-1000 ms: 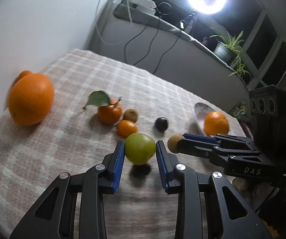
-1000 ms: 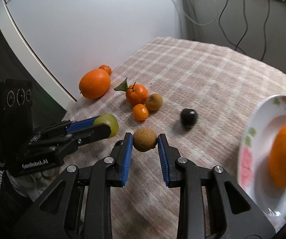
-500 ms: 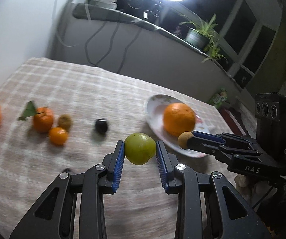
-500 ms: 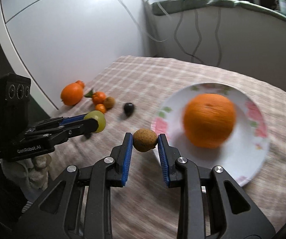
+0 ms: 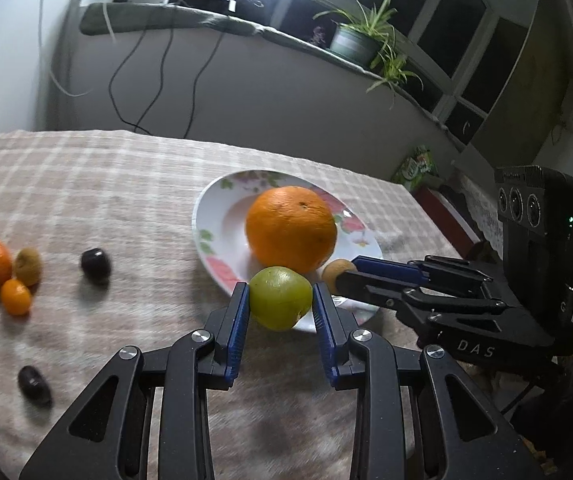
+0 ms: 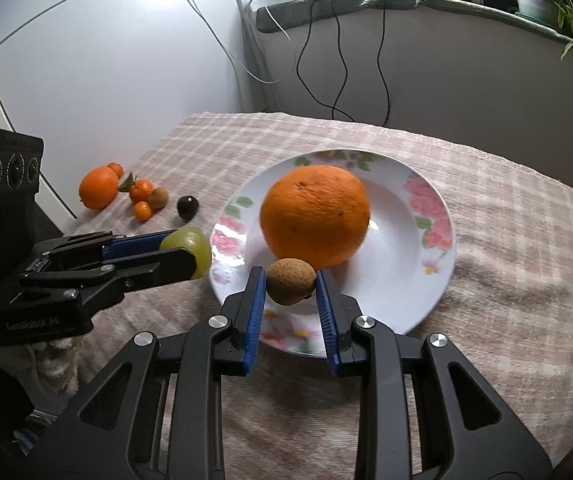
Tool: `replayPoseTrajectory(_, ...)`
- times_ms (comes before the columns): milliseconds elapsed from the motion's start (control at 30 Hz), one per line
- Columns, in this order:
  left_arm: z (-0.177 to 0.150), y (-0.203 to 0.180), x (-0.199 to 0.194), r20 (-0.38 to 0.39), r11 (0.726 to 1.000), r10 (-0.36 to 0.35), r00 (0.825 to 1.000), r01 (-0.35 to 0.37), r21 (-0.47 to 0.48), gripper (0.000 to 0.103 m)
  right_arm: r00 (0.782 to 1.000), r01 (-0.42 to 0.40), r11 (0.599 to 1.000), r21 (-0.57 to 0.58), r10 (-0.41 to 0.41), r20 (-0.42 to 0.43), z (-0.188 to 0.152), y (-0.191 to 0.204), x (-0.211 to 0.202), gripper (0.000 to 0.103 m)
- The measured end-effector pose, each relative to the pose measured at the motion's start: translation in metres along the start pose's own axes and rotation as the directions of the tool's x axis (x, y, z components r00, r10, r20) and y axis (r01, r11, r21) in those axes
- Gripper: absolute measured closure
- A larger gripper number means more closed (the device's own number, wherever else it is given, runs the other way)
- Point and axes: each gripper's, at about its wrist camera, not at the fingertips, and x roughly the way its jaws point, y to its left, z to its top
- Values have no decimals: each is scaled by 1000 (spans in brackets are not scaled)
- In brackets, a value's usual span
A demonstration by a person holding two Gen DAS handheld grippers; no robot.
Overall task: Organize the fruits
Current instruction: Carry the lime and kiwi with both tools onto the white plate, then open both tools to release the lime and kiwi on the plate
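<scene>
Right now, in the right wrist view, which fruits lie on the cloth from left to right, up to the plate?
Big orange → leafy tangerine → brownish-green fruit → dark fruit → plate. The tiny orange fruit below the tangerine overlaps them, so it is left out.

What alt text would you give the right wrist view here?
The right gripper holds a small brown fruit over the near rim of a floral plate that carries a large orange. At left, the left gripper holds a green fruit; more fruits lie behind on the checked cloth.
</scene>
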Motion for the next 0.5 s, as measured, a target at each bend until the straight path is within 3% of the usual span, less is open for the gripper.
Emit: replayPoseTrajectory(500, 3, -21, 24, -48, 998, 3, 999, 0, 56, 73, 1000, 17, 999, 34, -17, -8, -6, -18, -2, 76)
